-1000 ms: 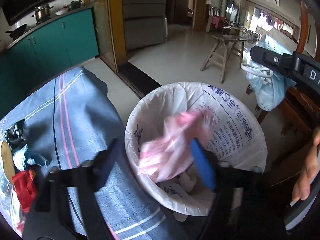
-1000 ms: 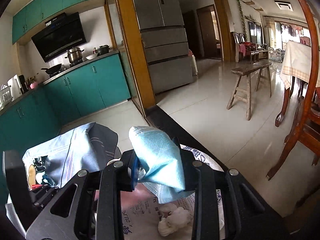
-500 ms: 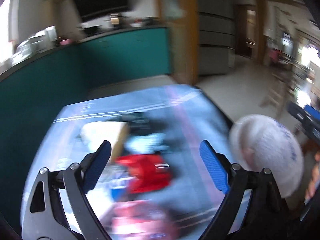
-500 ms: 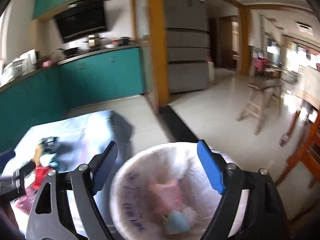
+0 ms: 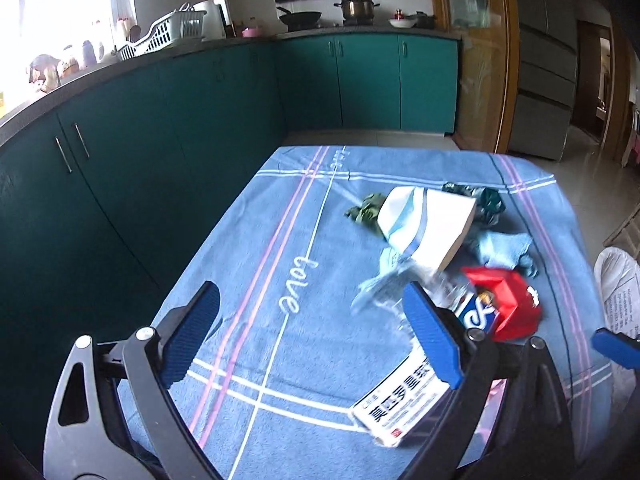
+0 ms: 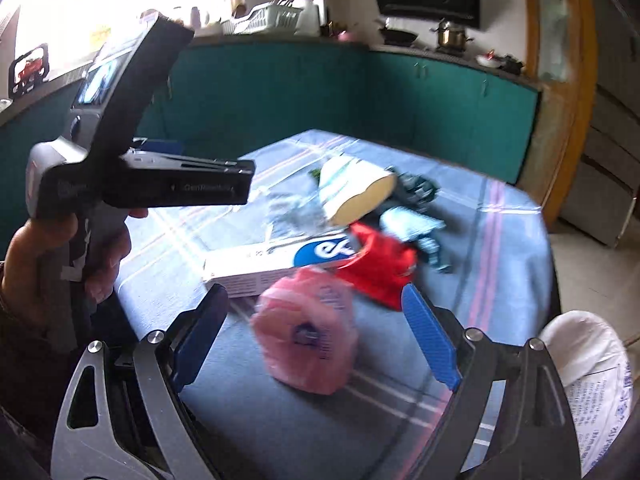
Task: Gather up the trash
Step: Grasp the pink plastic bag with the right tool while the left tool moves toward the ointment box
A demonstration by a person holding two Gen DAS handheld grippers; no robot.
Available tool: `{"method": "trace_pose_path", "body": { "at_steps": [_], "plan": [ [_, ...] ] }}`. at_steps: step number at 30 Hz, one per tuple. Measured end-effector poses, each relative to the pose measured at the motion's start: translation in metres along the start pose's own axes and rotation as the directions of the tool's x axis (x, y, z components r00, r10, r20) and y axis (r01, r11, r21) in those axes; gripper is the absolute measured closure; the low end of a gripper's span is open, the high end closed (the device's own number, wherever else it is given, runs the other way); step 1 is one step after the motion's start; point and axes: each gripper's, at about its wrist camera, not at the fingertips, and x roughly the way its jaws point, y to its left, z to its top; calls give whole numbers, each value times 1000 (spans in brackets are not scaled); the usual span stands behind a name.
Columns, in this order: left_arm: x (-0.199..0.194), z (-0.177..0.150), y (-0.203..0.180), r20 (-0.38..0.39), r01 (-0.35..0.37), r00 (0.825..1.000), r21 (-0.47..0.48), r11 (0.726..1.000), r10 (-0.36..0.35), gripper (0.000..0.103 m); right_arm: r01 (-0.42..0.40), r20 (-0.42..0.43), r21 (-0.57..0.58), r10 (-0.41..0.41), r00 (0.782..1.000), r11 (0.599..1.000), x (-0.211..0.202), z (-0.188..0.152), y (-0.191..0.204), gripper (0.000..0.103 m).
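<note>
Both my grippers open and empty above the littered table.

My left gripper (image 5: 314, 336) hangs with jaws spread wide, nothing between them, over the blue striped tablecloth (image 5: 280, 240); my right gripper (image 6: 316, 340) is equally wide, nothing gripped, a pink plastic bag (image 6: 306, 334) lying on the cloth between its blue pads (image 6: 428, 340). Remaining trash sits in a cluster toward the cloth's right side: white carton (image 6: 272, 260), red wrapper (image 6: 382, 268), paper cup (image 6: 354, 190) on its side, light blue scrap (image 5: 502, 250), dark green crumple (image 5: 366, 212); the white-lined bin (image 6: 588, 376) stands beside the table's right edge.
</note>
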Motion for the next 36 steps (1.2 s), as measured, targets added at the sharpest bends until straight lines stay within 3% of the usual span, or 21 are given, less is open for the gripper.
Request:
{"method": "trace_pose_path", "body": {
  "at_steps": [6, 7, 10, 16, 19, 22, 24, 26, 29, 31, 34, 36],
  "plan": [
    [4, -7, 3, -21, -5, 1000, 8, 1000, 5, 8, 34, -83, 27, -32, 996, 999, 24, -7, 0, 16],
    [6, -8, 3, -24, -2, 1000, 10, 1000, 2, 8, 30, -87, 36, -26, 996, 999, 24, -8, -1, 20],
    [7, -12, 1, -32, 19, 999, 28, 999, -18, 7, 17, -90, 78, -10, 996, 997, 24, -10, -13, 49],
    [11, -20, -14, -70, 100, 993, 105, 989, -93, 6, 100, -15, 222, -99, 995, 970, 4, -7, -52, 50],
    [18, -26, -25, -125, 170, 980, 145, 975, -153, 6, 169, -10, 304, -175, 985, 937, -3, -9, -74, 50],
    [26, -34, -37, -195, 244, 958, 163, 956, -211, 6, 174, -23, 354, -177, 984, 919, -3, -12, -88, 49],
    [30, -38, -42, -224, 269, 947, 158, 950, -231, 6, 182, -28, 360, -185, 982, 915, -3, -14, -90, 44],
    [34, -41, -44, -259, 296, 932, 140, 945, -253, 6, 202, -25, 355, -207, 978, 913, -4, -15, -89, 23],
    [36, -44, -45, -276, 318, 921, 127, 940, -274, 7, 223, -20, 346, -230, 973, 911, -6, -14, -87, 18],
    [35, -45, -48, -270, 311, 925, 138, 940, -266, 16, 228, -25, 350, -235, 972, 908, -5, -15, -88, 16],
    [33, -47, -50, -285, 328, 917, 140, 934, -280, 34, 240, -40, 364, -243, 969, 900, -2, -17, -92, 16],
    [30, -49, -51, -280, 324, 920, 157, 933, -272, 35, 242, -45, 371, -243, 969, 896, 0, -18, -94, 16]
  ]
}}
